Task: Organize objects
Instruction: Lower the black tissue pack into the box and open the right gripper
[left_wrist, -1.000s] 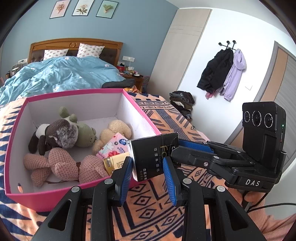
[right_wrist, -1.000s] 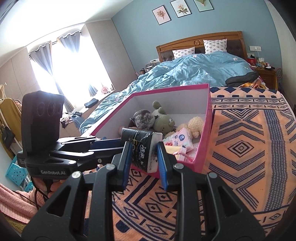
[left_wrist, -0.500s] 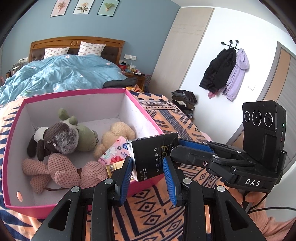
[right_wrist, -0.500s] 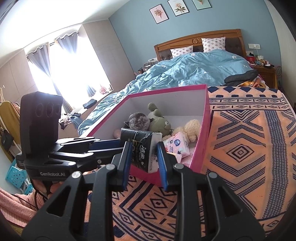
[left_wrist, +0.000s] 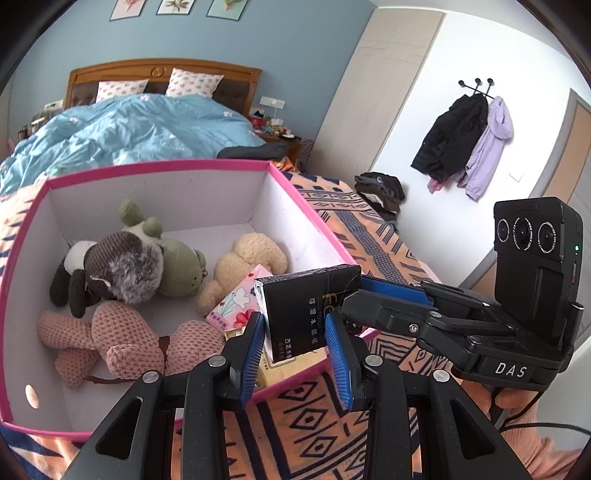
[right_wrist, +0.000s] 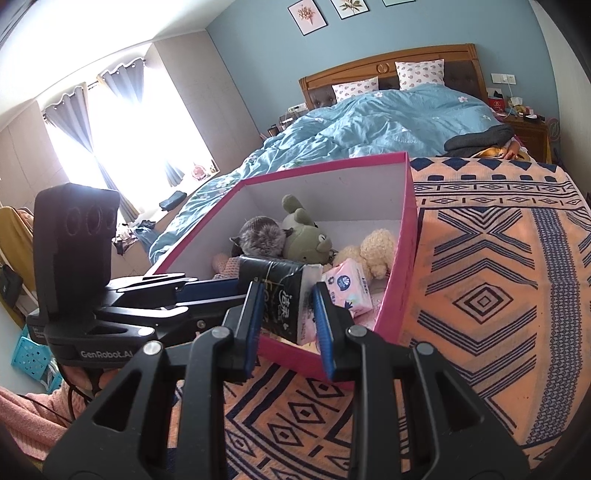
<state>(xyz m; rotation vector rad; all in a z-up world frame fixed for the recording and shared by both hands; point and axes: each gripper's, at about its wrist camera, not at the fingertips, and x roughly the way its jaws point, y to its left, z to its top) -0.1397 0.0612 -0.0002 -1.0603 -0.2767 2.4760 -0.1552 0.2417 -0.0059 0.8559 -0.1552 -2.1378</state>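
A black tissue pack with gold lettering hangs above the near corner of a pink box that has white inner walls. My left gripper is shut on the pack's lower end. From the right, my right gripper grips the same pack. In the right wrist view, the pack sits between the blue pads of the right gripper, and the left gripper reaches it from the left. The box holds several plush toys, a pink flowered tissue pack and a yellow pack.
The box stands on an orange and navy patterned blanket. Behind it lies a bed with a blue duvet. Coats hang on the right wall above a pile of clothes. A hand in a pink sleeve holds the right gripper.
Both grippers have carried the black pack forward and slightly down, from beside the box's near corner to over it. The box now fills more of both views.
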